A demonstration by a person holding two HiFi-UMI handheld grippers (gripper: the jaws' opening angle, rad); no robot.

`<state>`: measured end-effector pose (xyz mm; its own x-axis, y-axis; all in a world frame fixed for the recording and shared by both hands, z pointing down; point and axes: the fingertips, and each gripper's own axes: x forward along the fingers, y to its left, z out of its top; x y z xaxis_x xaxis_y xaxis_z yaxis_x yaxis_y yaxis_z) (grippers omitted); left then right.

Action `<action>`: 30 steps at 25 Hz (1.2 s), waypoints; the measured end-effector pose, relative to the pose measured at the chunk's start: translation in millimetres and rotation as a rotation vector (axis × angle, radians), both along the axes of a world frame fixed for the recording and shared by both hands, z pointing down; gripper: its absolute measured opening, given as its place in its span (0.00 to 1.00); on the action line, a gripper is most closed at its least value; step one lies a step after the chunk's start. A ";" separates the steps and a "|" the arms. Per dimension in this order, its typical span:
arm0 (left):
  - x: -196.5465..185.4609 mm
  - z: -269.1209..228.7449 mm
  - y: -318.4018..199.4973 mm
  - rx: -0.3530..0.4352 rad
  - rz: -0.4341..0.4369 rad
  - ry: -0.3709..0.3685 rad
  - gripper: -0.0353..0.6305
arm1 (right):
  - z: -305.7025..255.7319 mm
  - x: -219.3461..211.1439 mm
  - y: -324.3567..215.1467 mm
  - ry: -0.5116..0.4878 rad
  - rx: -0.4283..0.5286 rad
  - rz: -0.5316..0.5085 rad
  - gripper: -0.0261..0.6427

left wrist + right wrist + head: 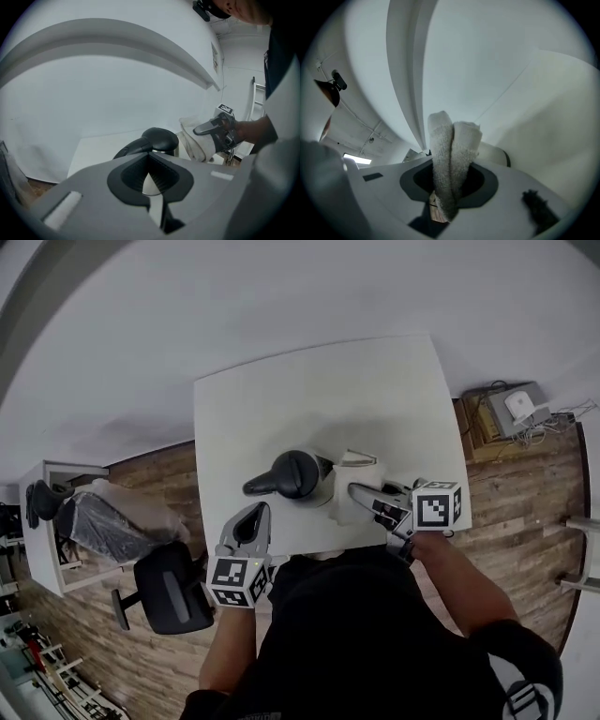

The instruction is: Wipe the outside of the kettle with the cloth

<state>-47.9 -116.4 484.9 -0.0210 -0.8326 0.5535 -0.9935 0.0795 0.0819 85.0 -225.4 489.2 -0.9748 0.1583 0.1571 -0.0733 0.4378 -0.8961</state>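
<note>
The kettle (295,474), with a black lid and handle over a pale metal body, stands near the front edge of the white table (319,399). In the left gripper view the kettle (159,139) sits just beyond my jaws. A folded white cloth (358,472) rests against the kettle's right side, pinched in my right gripper (364,493). In the right gripper view the cloth (452,140) rises as two thick folds out of the right gripper (451,161). My left gripper (251,517) hovers at the table's front edge, left of the kettle, shut and holding nothing; its jaws meet in the left gripper (149,157) view.
A black office chair (169,592) and a side desk (56,521) with dark items stand to the left on the wooden floor. A low stand with white devices and cables (511,409) is to the right. White walls lie beyond the table.
</note>
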 end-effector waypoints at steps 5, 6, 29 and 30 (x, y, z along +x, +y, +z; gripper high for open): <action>5.0 5.7 11.3 -0.017 -0.073 0.032 0.06 | 72.7 4.1 -46.2 0.174 0.053 -0.114 0.19; 5.3 2.7 11.7 -0.006 -0.088 0.046 0.06 | 93.9 -1.3 -48.8 0.226 0.066 -0.154 0.19; -29.3 26.9 13.8 -0.032 0.152 0.055 0.06 | 14.2 -38.1 -39.0 0.288 0.269 -0.399 0.19; -29.2 27.2 12.6 -0.029 0.152 0.061 0.06 | 6.5 -37.4 -37.1 0.293 0.297 -0.416 0.19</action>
